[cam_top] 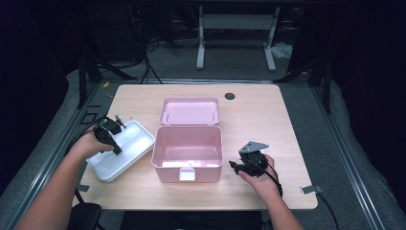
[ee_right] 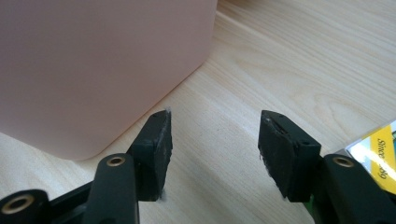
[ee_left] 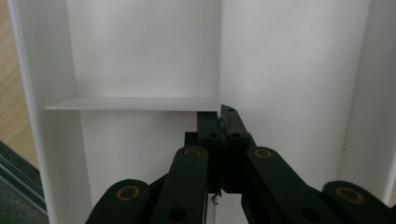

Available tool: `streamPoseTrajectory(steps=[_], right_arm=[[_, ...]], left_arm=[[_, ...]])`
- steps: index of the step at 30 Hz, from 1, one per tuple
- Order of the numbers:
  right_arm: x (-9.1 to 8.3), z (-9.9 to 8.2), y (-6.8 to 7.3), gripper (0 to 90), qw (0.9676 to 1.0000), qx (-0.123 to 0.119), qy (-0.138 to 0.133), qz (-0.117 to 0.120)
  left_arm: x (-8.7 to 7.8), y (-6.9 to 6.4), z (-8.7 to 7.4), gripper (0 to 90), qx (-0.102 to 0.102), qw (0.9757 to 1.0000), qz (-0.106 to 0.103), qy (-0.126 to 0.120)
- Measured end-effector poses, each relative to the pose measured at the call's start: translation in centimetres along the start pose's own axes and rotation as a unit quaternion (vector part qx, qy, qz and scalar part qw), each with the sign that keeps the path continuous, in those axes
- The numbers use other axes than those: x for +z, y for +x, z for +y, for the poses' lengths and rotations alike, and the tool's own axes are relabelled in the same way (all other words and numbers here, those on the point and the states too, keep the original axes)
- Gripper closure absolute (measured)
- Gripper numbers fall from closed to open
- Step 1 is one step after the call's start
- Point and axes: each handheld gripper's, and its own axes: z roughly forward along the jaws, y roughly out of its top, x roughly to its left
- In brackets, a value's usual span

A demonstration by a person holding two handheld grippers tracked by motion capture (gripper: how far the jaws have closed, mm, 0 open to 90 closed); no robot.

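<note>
high view is showing the left gripper [cam_top: 111, 135] pinching the inner divider of the white tray [cam_top: 136, 143], lying just left of the open pink box [cam_top: 187, 151], while the right gripper [cam_top: 242, 165] is resting with jaws apart and empty on the table [cam_top: 268, 115] right of it.

We see a desk [cam_top: 258, 115] of pale wood-grain laminate, pretty smooth. The pink box [cam_top: 187, 152] looks like satin plastic, the white tray [cam_top: 139, 139] like smooth, slightly glossy plastic. The gripper pads [ee_right: 156, 140] look matt black and a bit scuffed.
</note>
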Motion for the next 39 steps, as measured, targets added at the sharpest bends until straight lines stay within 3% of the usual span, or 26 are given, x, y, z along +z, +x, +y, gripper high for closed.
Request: streamPoseTrajectory(steps=[6,9,15,18,21,25,28,31,32,36,37,39], right_arm=[[-0.1,0.0,-0.1,44.3,1.0000,0.002,-0.002,-0.003],[-0.2,0.1,-0.1,43.8,1.0000,0.001,-0.005,-0.006],[-0.5,0.1,-0.2,41.6,0.9998,-0.005,-0.004,-0.017],[-0.6,0.4,-0.1,41.2,0.9997,-0.008,-0.010,-0.020],[-1.0,0.9,0.0,40.8,0.9995,-0.018,-0.011,-0.025],[-1.5,2.2,0.3,39.7,0.9987,-0.040,-0.013,-0.029],[-1.9,3.1,0.4,39.3,0.9974,-0.054,-0.018,-0.045],[-2.2,4.1,0.2,37.0,0.9964,-0.065,-0.010,-0.053],[-2.4,4.5,0.1,36.0,0.9948,-0.074,0.013,-0.069],[-2.5,6.0,-1.0,34.1,0.9921,-0.100,0.041,-0.064],[-2.4,6.4,-1.5,33.2,0.9927,-0.099,0.047,-0.051],[-2.4,7.1,-2.3,31.9,0.9908,-0.105,0.073,-0.044]], left_arm=[[2.6,-0.6,0.1,89.2,-0.001,0.9999,0.000,0.012],[2.9,-0.7,0.0,88.7,-0.003,0.9998,0.018,0.008],[2.6,-1.0,-0.8,70.7,-0.024,0.9990,0.030,-0.022],[1.9,-1.0,-1.6,66.0,-0.040,0.9980,0.018,-0.045],[1.3,-1.1,-2.0,57.8,-0.034,0.9979,0.015,-0.052],[0.3,-1.5,-2.4,50.3,-0.022,0.9955,0.025,-0.089],[0.1,-2.0,-2.5,48.0,-0.009,0.9949,0.050,-0.088],[0.2,-2.2,-2.7,46.8,-0.003,0.9950,0.038,-0.093],[0.2,-2.1,-2.8,45.7,0.002,0.9949,0.036,-0.094],[0.5,-2.0,-3.1,45.2,-0.001,0.9960,0.023,-0.087],[0.5,-2.0,-3.2,44.9,0.001,0.9961,0.024,-0.084],[0.5,-2.0,-3.3,44.0,-0.002,0.9962,0.024,-0.084]])
